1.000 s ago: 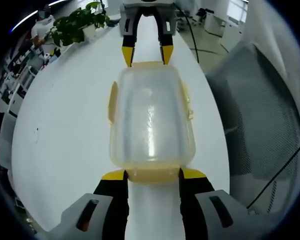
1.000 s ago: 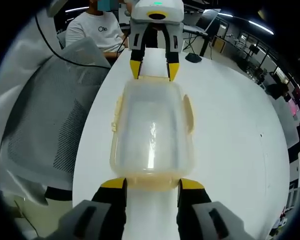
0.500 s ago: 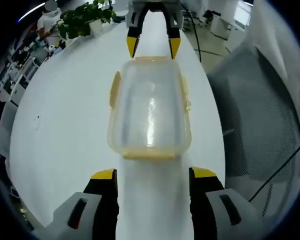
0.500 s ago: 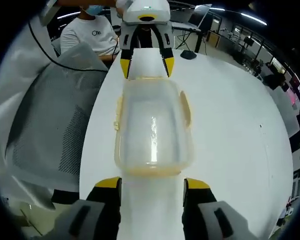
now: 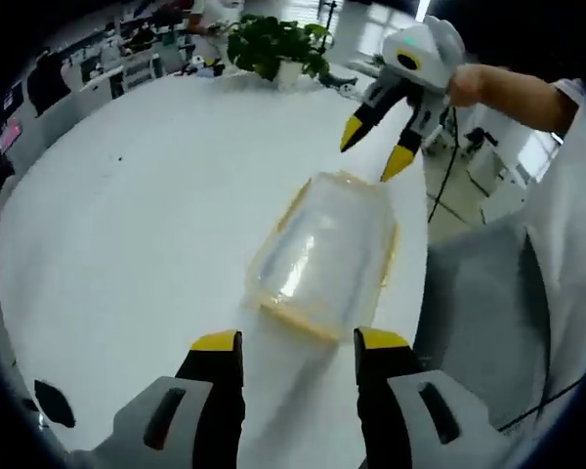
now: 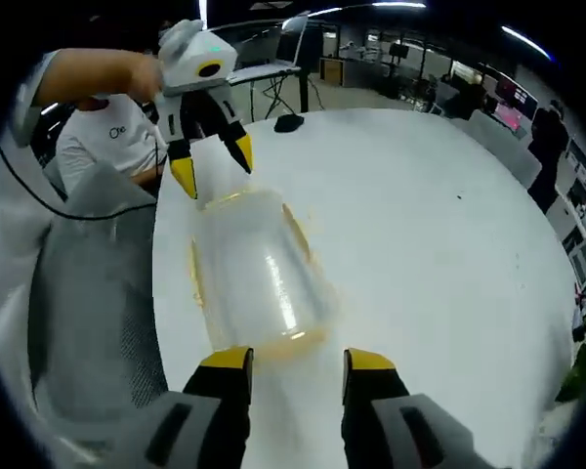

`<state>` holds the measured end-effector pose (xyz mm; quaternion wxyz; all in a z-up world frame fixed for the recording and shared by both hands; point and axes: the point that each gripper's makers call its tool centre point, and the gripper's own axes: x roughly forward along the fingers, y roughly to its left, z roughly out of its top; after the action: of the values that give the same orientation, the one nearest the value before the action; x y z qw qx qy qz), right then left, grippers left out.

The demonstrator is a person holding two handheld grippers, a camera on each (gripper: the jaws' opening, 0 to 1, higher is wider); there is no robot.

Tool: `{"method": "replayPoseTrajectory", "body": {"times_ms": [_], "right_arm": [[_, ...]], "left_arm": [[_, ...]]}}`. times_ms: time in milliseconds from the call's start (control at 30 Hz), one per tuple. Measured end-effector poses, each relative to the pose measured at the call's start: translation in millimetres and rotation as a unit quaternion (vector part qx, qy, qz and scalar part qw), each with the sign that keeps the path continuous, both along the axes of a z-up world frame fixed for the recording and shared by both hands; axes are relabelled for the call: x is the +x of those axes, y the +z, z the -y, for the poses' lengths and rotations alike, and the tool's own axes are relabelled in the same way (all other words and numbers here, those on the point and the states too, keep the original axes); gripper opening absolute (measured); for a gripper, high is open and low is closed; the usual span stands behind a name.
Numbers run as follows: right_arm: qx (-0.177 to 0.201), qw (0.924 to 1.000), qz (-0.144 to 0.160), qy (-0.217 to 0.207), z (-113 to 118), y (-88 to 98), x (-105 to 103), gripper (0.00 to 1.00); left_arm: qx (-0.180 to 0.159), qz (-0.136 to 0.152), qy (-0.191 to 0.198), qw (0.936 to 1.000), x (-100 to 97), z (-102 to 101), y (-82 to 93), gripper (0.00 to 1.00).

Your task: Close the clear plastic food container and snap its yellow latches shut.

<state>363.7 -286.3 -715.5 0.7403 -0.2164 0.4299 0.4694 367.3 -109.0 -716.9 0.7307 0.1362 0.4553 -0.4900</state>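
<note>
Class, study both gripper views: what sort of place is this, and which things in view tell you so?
Probably an open-plan office or lab: a large white table, a grey mesh office chair, a potted plant, and rows of desks behind.

Both views are bright and evenly lit from overhead; ceiling strip lights [image 6: 391,8] show at the top of the right gripper view. The white desk [image 5: 127,215] glares, the container [image 5: 327,256] carries a streak highlight and motion blur, and edges bend fisheye-fashion.

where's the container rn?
The container lies on the white table near its chair-side edge, between both open hand-held grippers, touching neither, in both views.
</note>
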Motion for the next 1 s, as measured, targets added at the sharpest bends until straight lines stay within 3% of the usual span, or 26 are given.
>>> {"method": "replayPoseTrajectory", "body": {"times_ms": [133, 200, 300, 367, 533, 600, 700, 800, 900, 1000], "right_arm": [[0.018, 0.999, -0.011, -0.039, -5, 0.1, 0, 0.33], [0.026, 0.9987, 0.006, -0.045, -6, 2.1, 4, 0.3], [0.014, 0.9983, 0.001, -0.057, -4, -5.2, 3, 0.3], [0.013, 0.9973, -0.01, -0.072, -4, -8.8, 1, 0.3], [0.043, 0.9896, -0.021, -0.136, -8, -8.5, 7, 0.3], [0.049, 0.9855, -0.036, -0.158, -8, -10.4, 8, 0.32], [0.035, 0.9858, -0.037, -0.16, -6, -13.6, 7, 0.29], [0.034, 0.9851, -0.043, -0.163, -9, -16.1, 5, 0.29], [0.035, 0.9855, -0.041, -0.161, -12, -17.5, 4, 0.27], [0.045, 0.9831, -0.056, -0.168, -17, -17.9, 1, 0.27]], "left_arm": [[-0.017, -0.012, 0.031, 0.9993, 2.9, 4, -0.9, 0.43], [-0.022, -0.011, 0.038, 0.999, 2.7, 6, -1.9, 0.43], [-0.034, -0.046, 0.08, 0.9952, -1.2, 9, -5.6, 0.42], [-0.04, -0.053, 0.108, 0.992, 0.6, 9, -7.4, 0.43], [-0.034, -0.049, 0.117, 0.9913, 0.3, 10, -12.1, 0.44], [-0.034, -0.059, 0.146, 0.987, 1.0, 9, -14.0, 0.42], [-0.052, -0.071, 0.166, 0.9822, 1.5, 12, -12.9, 0.4], [-0.049, -0.068, 0.169, 0.982, 1.8, 12, -14.6, 0.41], [-0.087, -0.094, 0.192, 0.9729, 0.3, 24, -10.7, 0.41], [-0.073, -0.095, 0.195, 0.9735, -0.6, 24, -14.9, 0.42]]}}
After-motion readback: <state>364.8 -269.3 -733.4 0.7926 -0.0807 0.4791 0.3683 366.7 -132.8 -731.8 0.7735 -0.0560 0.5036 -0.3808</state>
